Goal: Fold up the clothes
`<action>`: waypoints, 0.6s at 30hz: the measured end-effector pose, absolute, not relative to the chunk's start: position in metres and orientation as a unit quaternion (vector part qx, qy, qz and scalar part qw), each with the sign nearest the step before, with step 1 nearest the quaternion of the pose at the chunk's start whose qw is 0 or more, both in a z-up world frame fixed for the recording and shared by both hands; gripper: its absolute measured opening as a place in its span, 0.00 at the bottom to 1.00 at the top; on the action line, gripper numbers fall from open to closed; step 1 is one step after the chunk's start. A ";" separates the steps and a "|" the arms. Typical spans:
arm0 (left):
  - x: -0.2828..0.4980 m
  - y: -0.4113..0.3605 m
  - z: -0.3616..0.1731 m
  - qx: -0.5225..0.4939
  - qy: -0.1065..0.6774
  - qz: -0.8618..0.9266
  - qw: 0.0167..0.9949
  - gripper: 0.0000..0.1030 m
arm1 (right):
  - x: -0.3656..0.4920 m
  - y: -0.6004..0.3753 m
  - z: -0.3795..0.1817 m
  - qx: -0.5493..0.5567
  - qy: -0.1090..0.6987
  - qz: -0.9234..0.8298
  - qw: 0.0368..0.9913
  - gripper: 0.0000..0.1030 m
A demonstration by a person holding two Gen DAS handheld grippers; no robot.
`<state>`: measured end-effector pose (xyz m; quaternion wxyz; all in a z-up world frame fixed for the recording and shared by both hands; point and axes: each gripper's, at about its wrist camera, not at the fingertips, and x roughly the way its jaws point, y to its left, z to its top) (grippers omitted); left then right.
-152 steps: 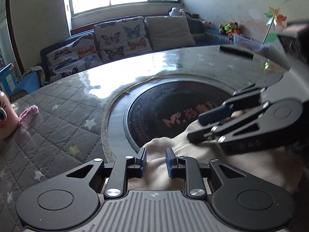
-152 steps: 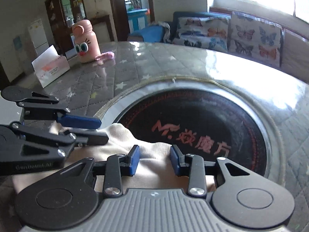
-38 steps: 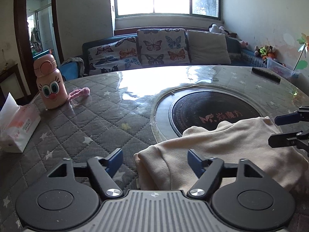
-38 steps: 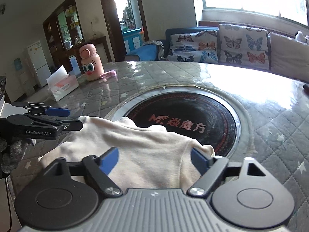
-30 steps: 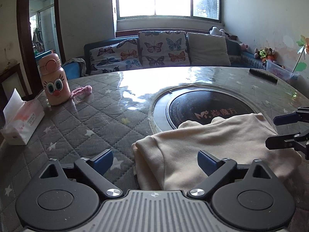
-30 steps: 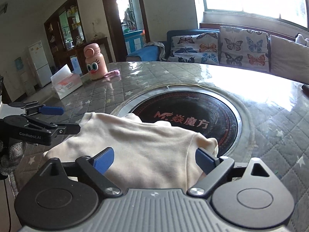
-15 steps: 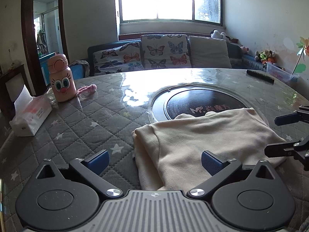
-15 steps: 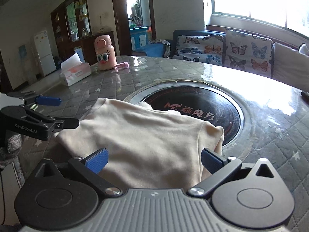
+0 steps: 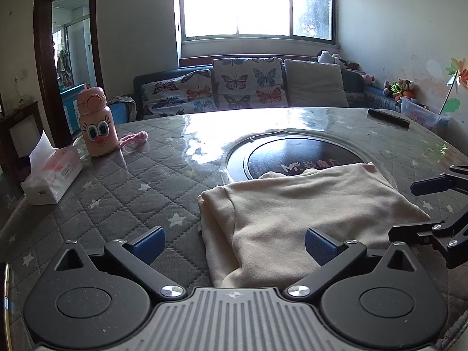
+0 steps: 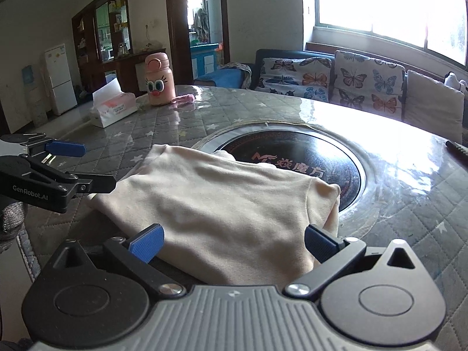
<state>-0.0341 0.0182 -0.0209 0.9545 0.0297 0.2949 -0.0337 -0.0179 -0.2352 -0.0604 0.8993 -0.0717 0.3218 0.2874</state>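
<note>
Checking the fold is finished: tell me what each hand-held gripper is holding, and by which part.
Nothing. The left hand-held gripper and right hand-held gripper are both open, and the folded cream shirt lies loose on the table.

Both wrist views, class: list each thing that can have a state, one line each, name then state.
cream garment: folded, lying flat on the table, far edge over the dark round plate.
left gripper: open, holding nothing.
right gripper: open, holding nothing.
pink bottle: upright, lid closed.
tissue box: a tissue sticking out of the top.
table: quilted cover under a clear glossy sheet.
</note>
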 end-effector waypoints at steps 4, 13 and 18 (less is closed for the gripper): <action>-0.037 0.017 -0.022 0.028 0.296 -0.032 0.954 1.00 | -0.022 -0.234 -0.061 -0.070 0.323 0.286 0.900 1.00; -0.041 0.017 -0.026 0.024 0.302 -0.025 0.953 1.00 | -0.033 -0.231 -0.062 -0.077 0.317 0.284 0.901 1.00; -0.040 0.019 -0.027 0.022 0.305 -0.018 0.952 1.00 | -0.037 -0.228 -0.063 -0.086 0.315 0.290 0.899 1.00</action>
